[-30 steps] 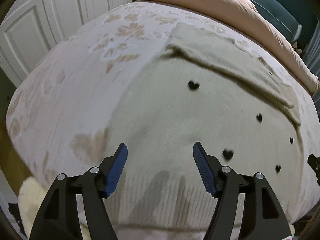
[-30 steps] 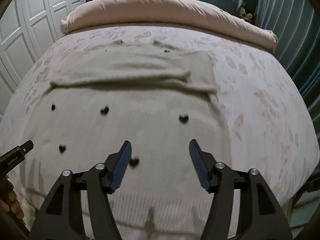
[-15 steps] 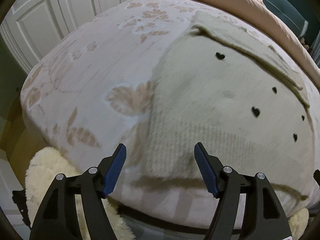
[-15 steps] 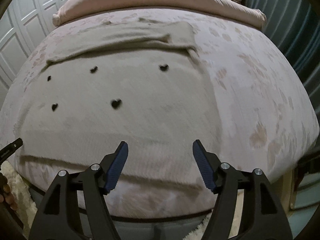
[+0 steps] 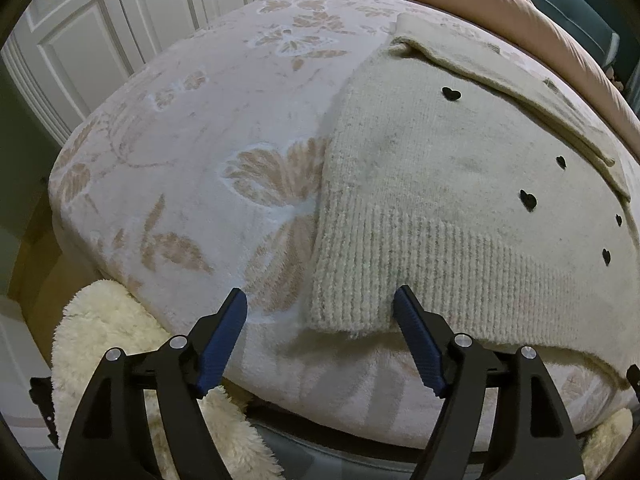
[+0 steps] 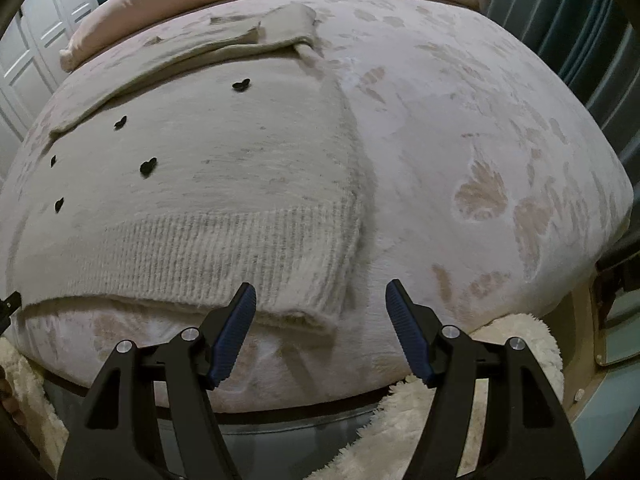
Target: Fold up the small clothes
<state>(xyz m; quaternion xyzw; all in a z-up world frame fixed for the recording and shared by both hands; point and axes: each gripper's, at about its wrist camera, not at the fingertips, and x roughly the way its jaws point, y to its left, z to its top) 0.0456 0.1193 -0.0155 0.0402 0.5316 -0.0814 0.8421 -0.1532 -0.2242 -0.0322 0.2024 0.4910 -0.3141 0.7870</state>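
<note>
A cream knit sweater with small black hearts lies flat on the bed, its sleeves folded across the far end and its ribbed hem at the bed's near edge. It also shows in the right wrist view. My left gripper is open and empty, its fingers straddling the hem's left corner from just in front. My right gripper is open and empty, straddling the hem's right corner.
The bed cover is pale with tan flower prints. A pink duvet is bunched at the far end. A fluffy cream rug lies on the floor below the bed edge. White wardrobe doors stand to the left, a teal curtain to the right.
Both grippers have pulled back from over the sweater's body to the bed's near edge and moved outward, each now facing a hem corner. Both stayed open.
</note>
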